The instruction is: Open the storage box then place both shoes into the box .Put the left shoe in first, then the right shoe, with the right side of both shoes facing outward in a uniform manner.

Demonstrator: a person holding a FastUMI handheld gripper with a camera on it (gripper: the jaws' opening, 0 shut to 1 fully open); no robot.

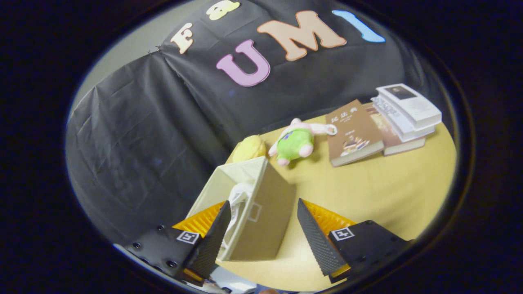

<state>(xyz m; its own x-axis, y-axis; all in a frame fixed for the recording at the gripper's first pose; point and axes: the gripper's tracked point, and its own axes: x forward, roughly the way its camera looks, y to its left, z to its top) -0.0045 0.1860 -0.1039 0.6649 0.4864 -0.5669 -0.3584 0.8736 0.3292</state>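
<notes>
Two spread tool (261,228) fingers flanking box (261,220).

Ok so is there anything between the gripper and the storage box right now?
Nothing visible. The gripper is open and the storage box sits directly between and just ahead of its fingers, with something white inside it. The plush toy and books lie beyond the box, out of the way.
</notes>
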